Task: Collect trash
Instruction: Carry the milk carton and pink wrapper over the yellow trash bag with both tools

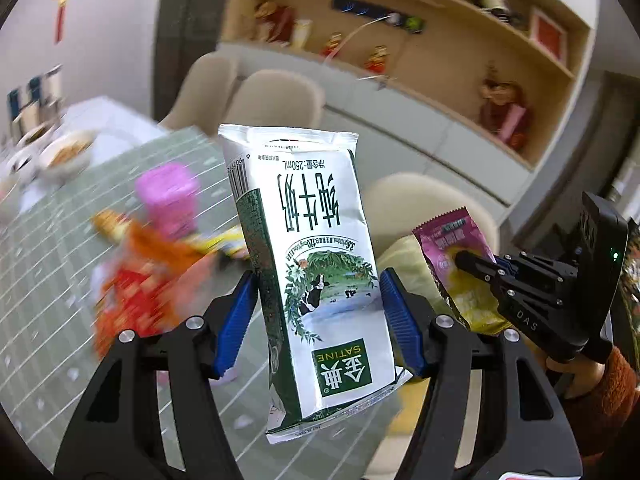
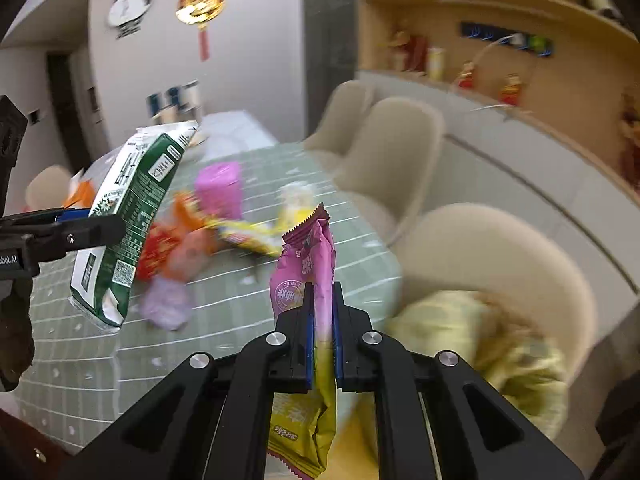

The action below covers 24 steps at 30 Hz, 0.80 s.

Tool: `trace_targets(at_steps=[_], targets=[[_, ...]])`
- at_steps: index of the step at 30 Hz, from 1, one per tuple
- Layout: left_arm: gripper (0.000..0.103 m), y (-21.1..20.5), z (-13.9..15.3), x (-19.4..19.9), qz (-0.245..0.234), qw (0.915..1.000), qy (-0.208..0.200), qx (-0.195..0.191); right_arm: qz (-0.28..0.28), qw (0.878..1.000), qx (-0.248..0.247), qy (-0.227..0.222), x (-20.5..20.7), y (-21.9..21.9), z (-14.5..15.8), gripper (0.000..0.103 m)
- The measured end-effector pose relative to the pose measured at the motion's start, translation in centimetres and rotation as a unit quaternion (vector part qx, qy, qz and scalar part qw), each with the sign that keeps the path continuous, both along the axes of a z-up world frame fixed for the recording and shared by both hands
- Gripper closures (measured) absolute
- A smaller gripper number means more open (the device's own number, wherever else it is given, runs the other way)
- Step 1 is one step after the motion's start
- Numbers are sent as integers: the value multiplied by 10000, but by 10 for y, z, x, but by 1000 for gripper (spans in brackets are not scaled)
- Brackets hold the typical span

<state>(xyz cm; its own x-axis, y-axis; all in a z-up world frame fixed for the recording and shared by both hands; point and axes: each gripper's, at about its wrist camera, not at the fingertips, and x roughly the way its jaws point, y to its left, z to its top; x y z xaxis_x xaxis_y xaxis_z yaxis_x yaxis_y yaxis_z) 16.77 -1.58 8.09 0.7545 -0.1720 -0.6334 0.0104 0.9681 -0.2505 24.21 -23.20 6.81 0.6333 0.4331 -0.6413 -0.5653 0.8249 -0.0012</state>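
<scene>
My left gripper (image 1: 318, 288) is shut on a white and green milk carton (image 1: 316, 264), held upside down above the table; the carton also shows in the right wrist view (image 2: 128, 220). My right gripper (image 2: 322, 292) is shut on a pink and yellow snack wrapper (image 2: 308, 256), held above the table edge; the wrapper also shows in the left wrist view (image 1: 452, 264), right of the carton. More trash lies blurred on the green checked tablecloth (image 2: 80, 352): a pink box (image 2: 220, 188), orange and red wrappers (image 2: 168, 240), a yellow wrapper (image 2: 256, 236).
Beige chairs (image 2: 480, 256) stand along the table's right side, one with a yellow cloth (image 2: 500, 344) on its seat. Dishes (image 1: 64, 152) sit at the table's far end. Wooden shelves (image 1: 440, 40) with figurines line the wall behind.
</scene>
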Motion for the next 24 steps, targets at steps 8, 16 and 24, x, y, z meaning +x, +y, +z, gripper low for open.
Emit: trace_targets(at_steps=[8,16,24], targets=[[43,-97,6,66,-695,9962,-456,-241,-983,9942,-103,-430,33,-110,19,94],[43,-208,-25,123,-1142,9909,-706,-54,-1621,9858,95,-437,68,-200,11,94],[37,-252,-74,154,-1237,9921,-223,17,-1714,9843,380,-180,99,-242,-15,94]])
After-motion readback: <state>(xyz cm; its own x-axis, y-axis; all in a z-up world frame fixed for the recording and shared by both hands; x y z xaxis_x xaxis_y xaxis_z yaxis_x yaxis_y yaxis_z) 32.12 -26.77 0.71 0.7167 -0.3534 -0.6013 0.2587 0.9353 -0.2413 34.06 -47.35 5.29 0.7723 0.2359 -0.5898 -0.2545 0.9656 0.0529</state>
